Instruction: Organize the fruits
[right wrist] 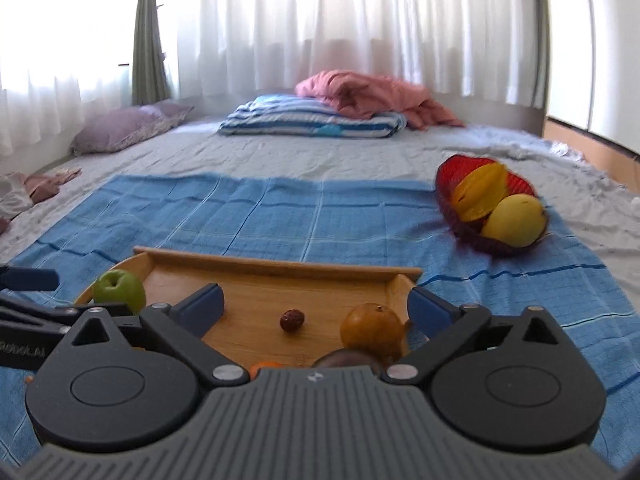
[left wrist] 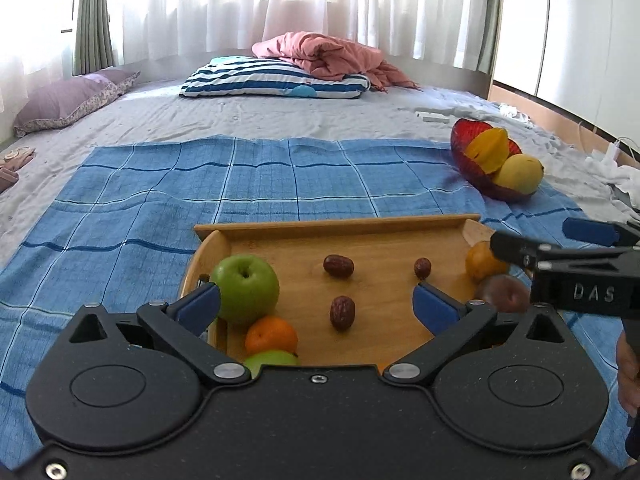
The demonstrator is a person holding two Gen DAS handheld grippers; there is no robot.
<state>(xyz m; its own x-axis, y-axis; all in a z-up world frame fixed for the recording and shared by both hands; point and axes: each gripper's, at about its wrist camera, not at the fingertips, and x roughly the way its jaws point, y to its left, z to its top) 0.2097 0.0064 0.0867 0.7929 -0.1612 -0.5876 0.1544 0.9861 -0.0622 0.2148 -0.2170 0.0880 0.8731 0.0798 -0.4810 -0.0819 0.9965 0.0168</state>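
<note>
A wooden tray [left wrist: 340, 226] [right wrist: 280, 266] lies on a blue checked cloth [left wrist: 240, 176]. In it sit a green apple [left wrist: 246, 292] [right wrist: 120, 290], an orange [left wrist: 272, 336], a second green fruit [left wrist: 270, 360], three red dates [left wrist: 338, 266], a yellow-orange fruit [left wrist: 482, 262] [right wrist: 372, 330] and a dark purple fruit [left wrist: 502, 294]. My left gripper [left wrist: 316, 304] hangs open over the tray's near side, nothing between its pads. My right gripper [right wrist: 314, 308] is open too, above the tray's right end; it shows at the right [left wrist: 576, 252] in the left wrist view.
A red bowl [left wrist: 464, 148] [right wrist: 452, 196] with a starfruit [left wrist: 490, 150] and a yellow mango [left wrist: 518, 174] stands on the cloth at the far right. Pillows [left wrist: 276, 80] and a pink blanket [left wrist: 332, 54] lie at the bed's far end. A person's hand [left wrist: 630, 372] is at the right edge.
</note>
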